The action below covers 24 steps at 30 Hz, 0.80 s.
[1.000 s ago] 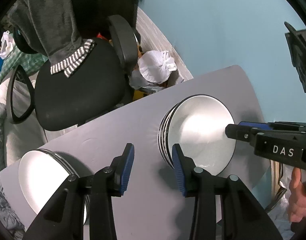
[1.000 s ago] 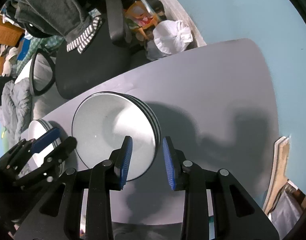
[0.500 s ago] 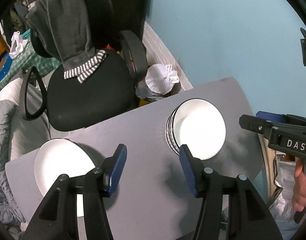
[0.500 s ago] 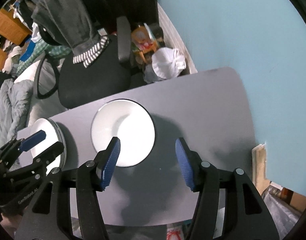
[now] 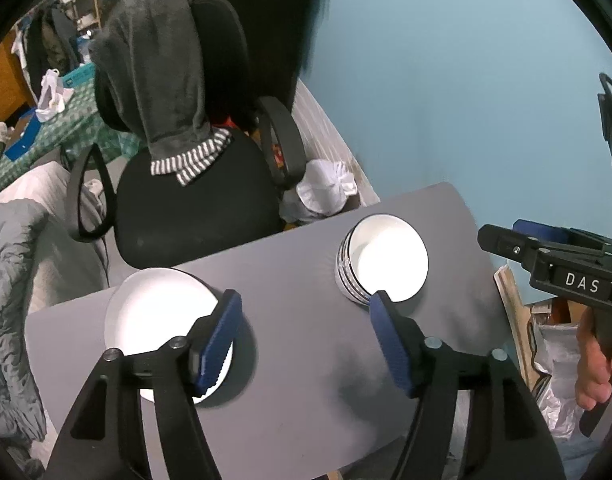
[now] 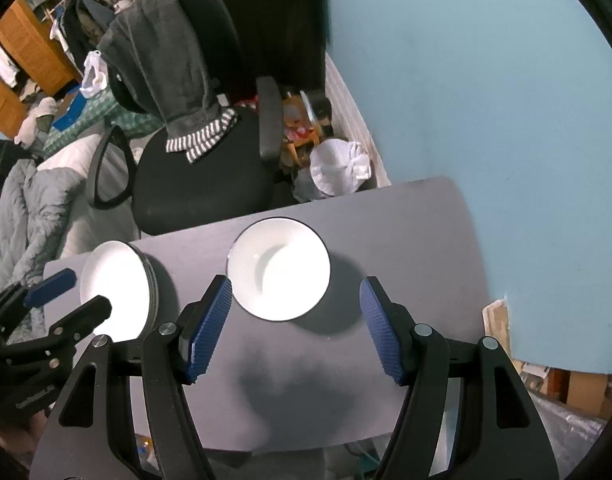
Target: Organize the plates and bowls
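Observation:
A stack of white bowls with dark rims stands on the grey table, right of centre. To its left sits a stack of white plates. My left gripper hovers high above the bare tabletop between the two stacks, its jaws opening with nothing between them. In the right wrist view my right gripper hangs above the near side of the bowls, jaws opening and empty. The plates lie at the left there, with the left gripper above them. The right gripper shows at the right edge of the left wrist view.
A black office chair draped with a grey garment stands behind the table. A white bag lies on the floor by the blue wall. Grey bedding is at the left; cardboard and plastic sit off the right edge.
Both grippers have risen well away from the table and spread their jaws wider. The right gripper has left the bowls' rim. Bowls and plates have stayed in place.

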Motion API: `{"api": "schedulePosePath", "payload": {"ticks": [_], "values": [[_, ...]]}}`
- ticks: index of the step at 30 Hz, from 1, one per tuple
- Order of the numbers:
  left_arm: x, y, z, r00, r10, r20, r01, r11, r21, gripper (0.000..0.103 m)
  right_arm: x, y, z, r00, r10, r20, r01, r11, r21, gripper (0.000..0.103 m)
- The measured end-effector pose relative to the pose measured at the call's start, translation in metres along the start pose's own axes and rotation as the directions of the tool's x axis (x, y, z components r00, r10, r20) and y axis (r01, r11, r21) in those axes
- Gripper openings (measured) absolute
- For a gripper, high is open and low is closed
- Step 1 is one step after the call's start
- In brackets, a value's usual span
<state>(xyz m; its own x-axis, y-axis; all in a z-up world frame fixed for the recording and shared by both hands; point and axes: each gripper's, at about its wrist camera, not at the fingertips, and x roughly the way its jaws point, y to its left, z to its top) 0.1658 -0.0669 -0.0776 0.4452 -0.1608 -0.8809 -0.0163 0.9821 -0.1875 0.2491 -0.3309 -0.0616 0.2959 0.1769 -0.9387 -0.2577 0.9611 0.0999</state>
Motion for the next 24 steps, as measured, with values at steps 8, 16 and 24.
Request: {"api": "schedulePosePath", "payload": {"ticks": [8,16,24], "values": [[-0.028,0.019,-0.013,0.999,0.004,0.044,-0.003,0.999,-0.037,0.068,-0.024,0.018,-0.009,0.998,-0.006,0.060,0.008,1.000,-0.024,0.067],[-0.051,0.037,-0.035,0.998,0.017,0.066,-0.013,0.998,-0.058,0.068,-0.040,0.038,-0.023,0.995,-0.006,0.100,0.011,0.999,-0.050,0.067],[-0.067,0.046,-0.047,0.998,0.006,0.068,-0.002,0.998,-0.069,0.068,-0.041,0.050,-0.034,0.995,-0.007,0.103,0.015,0.997,-0.076,0.067]]}}
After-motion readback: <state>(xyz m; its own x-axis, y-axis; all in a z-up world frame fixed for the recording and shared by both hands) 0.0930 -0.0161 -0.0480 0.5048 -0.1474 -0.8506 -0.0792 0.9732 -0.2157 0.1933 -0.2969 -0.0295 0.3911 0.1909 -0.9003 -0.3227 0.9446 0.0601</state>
